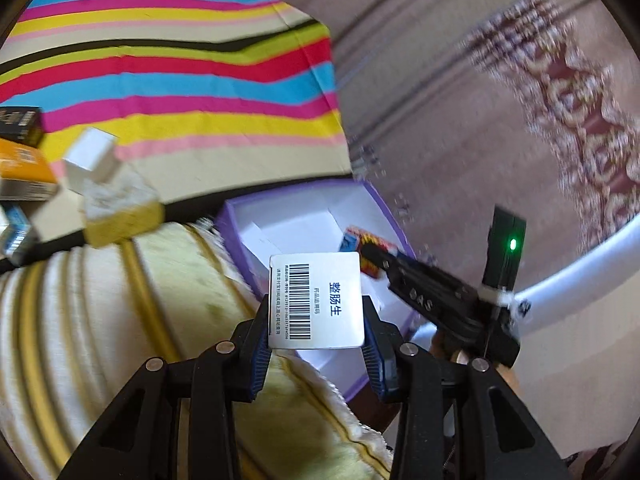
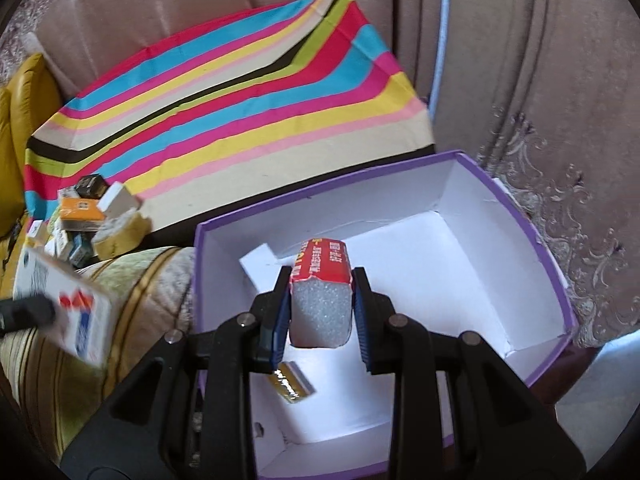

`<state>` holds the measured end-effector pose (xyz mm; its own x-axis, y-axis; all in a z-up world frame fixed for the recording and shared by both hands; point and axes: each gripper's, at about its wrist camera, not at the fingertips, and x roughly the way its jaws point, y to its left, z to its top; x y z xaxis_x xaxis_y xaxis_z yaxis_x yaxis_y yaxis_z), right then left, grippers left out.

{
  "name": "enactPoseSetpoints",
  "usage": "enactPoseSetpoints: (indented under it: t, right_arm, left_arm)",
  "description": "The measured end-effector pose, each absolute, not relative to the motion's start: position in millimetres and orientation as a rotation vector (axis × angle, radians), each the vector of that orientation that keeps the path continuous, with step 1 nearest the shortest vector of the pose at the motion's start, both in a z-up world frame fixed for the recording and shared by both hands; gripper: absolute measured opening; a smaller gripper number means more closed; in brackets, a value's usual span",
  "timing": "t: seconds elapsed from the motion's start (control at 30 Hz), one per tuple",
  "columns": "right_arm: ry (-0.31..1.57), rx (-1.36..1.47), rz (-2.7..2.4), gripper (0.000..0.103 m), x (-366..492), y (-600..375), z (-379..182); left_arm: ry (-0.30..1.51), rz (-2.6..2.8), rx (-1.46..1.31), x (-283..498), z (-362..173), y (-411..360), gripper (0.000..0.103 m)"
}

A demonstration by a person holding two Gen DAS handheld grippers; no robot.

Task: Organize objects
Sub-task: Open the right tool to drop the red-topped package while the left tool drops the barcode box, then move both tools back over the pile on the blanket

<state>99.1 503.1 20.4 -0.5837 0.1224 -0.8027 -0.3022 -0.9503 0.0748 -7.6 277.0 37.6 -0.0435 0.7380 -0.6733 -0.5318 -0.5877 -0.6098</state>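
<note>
A white barcoded box (image 1: 316, 300) is being gripped by the left gripper (image 1: 316, 320) at the purple box's (image 2: 552, 264) near edge. A red-wrapped foam block (image 2: 320, 300) is being clamped by the right gripper (image 2: 320, 320) over its white interior.

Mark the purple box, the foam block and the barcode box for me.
purple box (image 2: 532, 236): right wrist view, right rim.
foam block (image 2: 320, 312): right wrist view, white end face.
barcode box (image 1: 316, 300): left wrist view, label face.

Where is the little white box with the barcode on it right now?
The white barcode box is pinched in the left gripper, in the air beside the purple box's left wall, above the yellow cushion.
</note>
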Motion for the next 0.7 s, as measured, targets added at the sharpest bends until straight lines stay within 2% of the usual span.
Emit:
enactPoseSetpoints:
  t: [0.2,0.23,0.4,0.5,0.7]
  right_arm:
    - [0.312,-1.267,2.542,0.034,105.4,514.8,20.2]
    - [0.317,-1.264,2.534,0.036,106.1,516.8,20.1]
    - [0.346,-1.234,2.526,0.064,111.2,520.8,21.9]
    - [0.332,-1.219,2.523,0.071,111.3,521.2,23.6]
    - [0.353,-1.232,2.554,0.072,109.6,516.7,24.4]
  left_arm:
    - [-0.170,1.718,-1.353,3.4,22.4,306.3,0.041]
    - [-0.169,1.712,-1.360,3.2,20.7,309.4,0.044]
    - [-0.177,1.717,-1.369,1.7,17.1,309.8,0.055]
    - [-0.182,1.745,-1.358,-1.7,19.3,302.3,0.057]
    - [-0.190,1.821,-1.345,-11.2,24.1,285.7,0.060]
